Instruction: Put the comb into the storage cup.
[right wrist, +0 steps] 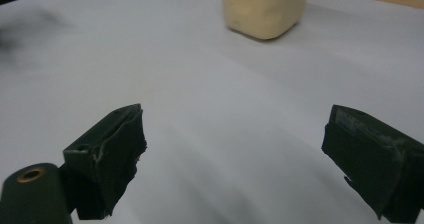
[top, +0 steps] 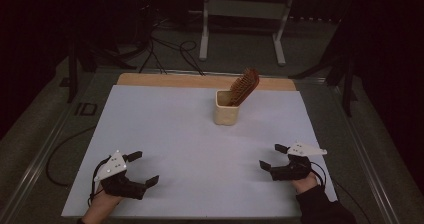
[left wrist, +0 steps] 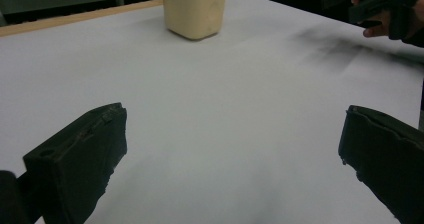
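A cream square cup (top: 226, 108) stands upright on the white table sheet (top: 165, 129), toward the far middle. A brown wooden hairbrush (top: 244, 86) leans out of it, bristle head up and tilted right. My left gripper (top: 144, 168) rests near the front left corner, open, nothing between its jaws. My right gripper (top: 272, 156) sits near the front right, also open and empty. The cup (left wrist: 195, 9) is far ahead in the left gripper view, with the right gripper (left wrist: 370, 4) at the upper right. The right gripper view has the cup (right wrist: 263, 6) at the top.
A strip of bare wooden tabletop (top: 150, 79) runs along the sheet's far edge. Beyond it on the dark floor are a white metal stand (top: 245, 19) and several black cables (top: 165, 54). The sheet between the grippers and the cup is bare.
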Available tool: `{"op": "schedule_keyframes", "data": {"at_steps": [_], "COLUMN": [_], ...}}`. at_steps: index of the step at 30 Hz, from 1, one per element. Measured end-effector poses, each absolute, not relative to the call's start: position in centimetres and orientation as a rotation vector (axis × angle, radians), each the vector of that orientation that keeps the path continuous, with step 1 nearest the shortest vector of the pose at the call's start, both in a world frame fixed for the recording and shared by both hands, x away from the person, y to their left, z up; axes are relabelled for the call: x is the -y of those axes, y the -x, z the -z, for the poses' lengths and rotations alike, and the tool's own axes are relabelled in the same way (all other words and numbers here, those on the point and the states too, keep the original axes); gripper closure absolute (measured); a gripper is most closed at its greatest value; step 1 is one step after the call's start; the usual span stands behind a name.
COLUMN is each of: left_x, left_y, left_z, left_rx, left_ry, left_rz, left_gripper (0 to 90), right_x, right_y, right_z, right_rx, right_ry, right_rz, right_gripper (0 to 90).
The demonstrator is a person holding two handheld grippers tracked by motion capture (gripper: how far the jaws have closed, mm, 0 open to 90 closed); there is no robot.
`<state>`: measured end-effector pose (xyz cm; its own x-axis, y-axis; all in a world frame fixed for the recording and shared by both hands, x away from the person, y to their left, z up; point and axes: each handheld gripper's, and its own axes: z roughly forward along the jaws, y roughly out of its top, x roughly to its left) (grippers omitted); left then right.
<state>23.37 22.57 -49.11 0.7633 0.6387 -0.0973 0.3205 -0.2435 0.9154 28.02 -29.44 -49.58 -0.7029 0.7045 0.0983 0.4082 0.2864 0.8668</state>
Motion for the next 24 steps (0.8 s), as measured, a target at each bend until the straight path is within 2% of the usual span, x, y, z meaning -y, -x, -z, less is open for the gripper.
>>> {"op": "schedule_keyframes", "data": {"at_steps": [12,24], "left_x": [-22.6,-22.4], "left_y": [-23.4,-23.4], "left_z": [49.2,49.4], "left_rx": [-0.742,-0.743], "left_ry": [-1.857,-1.861], "left_rz": [-0.360,-0.355], "left_gripper": [0.0,0.0], "right_x": [29.3,29.6], "right_y": [-25.9,-26.8], "right_z": [50.9,51.4], "right_rx": [-2.272,-2.242], "right_ry": [-0.987,-1.001], "right_rz": [-1.319,-1.266], "right_gripper": [9.1,9.1]}}
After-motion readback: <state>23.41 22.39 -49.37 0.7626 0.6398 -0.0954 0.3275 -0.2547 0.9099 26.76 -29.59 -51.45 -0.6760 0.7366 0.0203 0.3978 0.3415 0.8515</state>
